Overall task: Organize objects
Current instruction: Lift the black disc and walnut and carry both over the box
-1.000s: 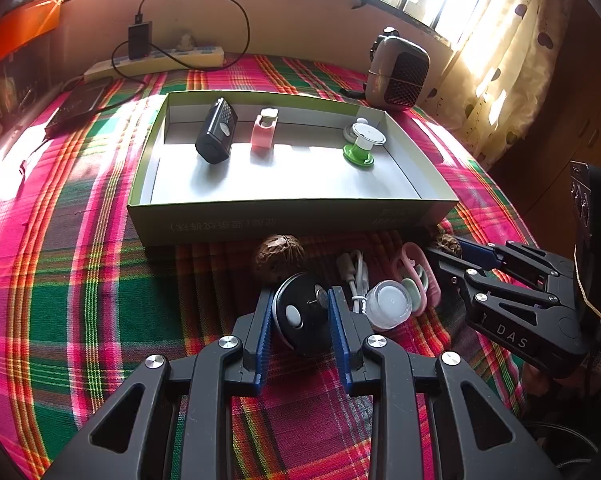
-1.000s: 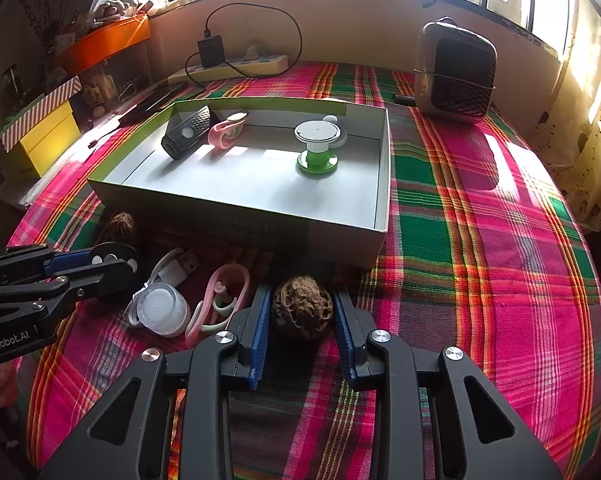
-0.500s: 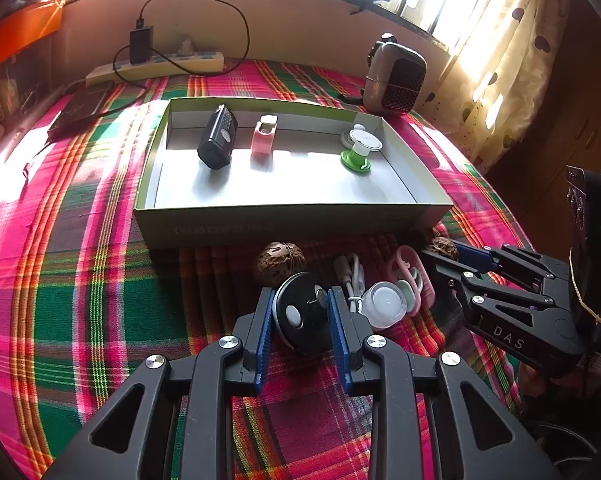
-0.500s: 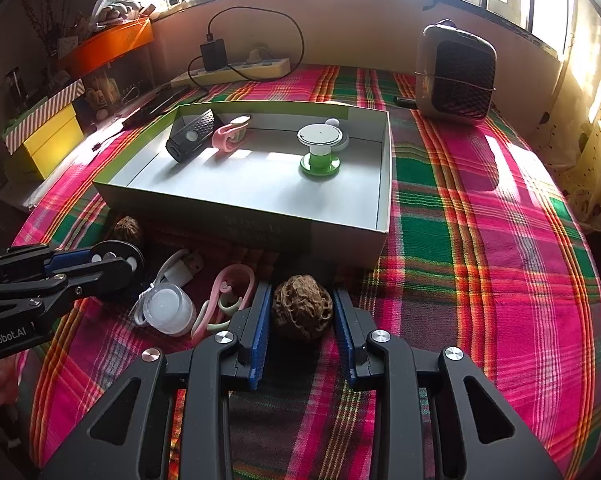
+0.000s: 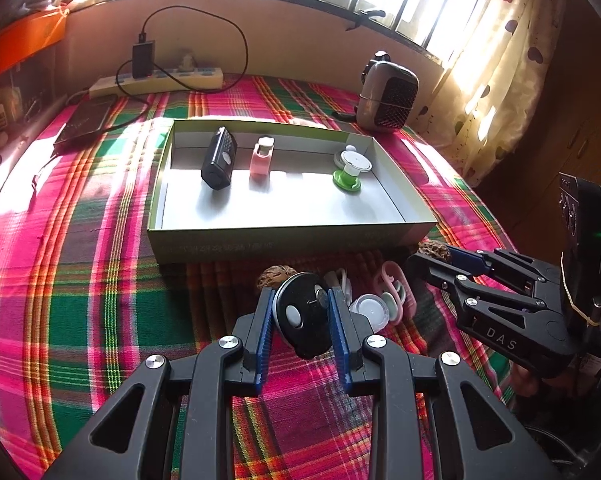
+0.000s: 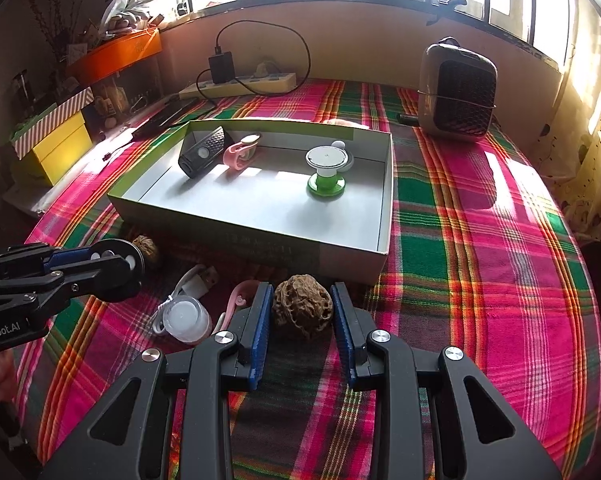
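My left gripper (image 5: 300,300) is shut on a black round disc (image 5: 300,316) with a white button, held just above the plaid cloth. A little to its right, my right gripper (image 6: 302,300) is shut on a brown walnut (image 6: 302,308). A second walnut (image 5: 274,274) lies on the cloth behind the disc. Between the grippers lie a white cable (image 6: 196,280), a white cap (image 6: 186,316) and a pink clip (image 5: 392,288). Beyond them stands the shallow open box (image 5: 284,236), holding a black device (image 5: 219,158), a pink clip (image 5: 261,157) and a green-and-white spool (image 5: 350,168).
A small heater (image 6: 456,92) stands behind the box at the right, and a power strip (image 6: 240,82) with a plugged charger lies along the back wall. Yellow and orange boxes (image 6: 60,140) crowd the left edge. A curtain hangs at the far right.
Both grippers keep their hold. Both views have drawn back and up a little from the box, so the disc and the held walnut sit slightly higher over the cloth.
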{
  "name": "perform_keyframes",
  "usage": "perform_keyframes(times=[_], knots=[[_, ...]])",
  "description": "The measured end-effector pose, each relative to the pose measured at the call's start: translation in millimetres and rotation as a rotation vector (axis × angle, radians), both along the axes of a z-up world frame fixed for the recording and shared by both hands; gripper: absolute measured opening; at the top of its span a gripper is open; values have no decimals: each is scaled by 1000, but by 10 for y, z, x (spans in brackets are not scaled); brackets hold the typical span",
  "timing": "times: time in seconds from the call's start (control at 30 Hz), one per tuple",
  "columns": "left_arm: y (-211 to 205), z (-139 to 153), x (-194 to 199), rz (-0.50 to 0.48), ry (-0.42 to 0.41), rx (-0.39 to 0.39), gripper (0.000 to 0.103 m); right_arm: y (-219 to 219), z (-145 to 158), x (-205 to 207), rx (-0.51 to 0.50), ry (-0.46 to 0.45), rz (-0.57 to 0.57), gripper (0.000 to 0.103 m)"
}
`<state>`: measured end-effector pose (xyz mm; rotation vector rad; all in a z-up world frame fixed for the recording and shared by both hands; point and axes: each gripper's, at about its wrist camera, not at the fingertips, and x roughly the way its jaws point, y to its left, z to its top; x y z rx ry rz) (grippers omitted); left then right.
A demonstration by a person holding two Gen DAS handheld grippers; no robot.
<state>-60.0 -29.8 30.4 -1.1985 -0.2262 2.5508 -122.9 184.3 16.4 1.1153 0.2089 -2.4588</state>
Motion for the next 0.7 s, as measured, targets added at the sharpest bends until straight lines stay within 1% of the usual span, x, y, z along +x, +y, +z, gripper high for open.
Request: perform_keyframes(times=[0.37, 0.7], knots=[[-57, 124, -101, 20, 34, -12, 24, -67, 139, -56, -24, 24, 19, 31], [-78, 159, -349, 25, 40, -20, 24, -175, 232, -232, -40, 40, 27, 31]])
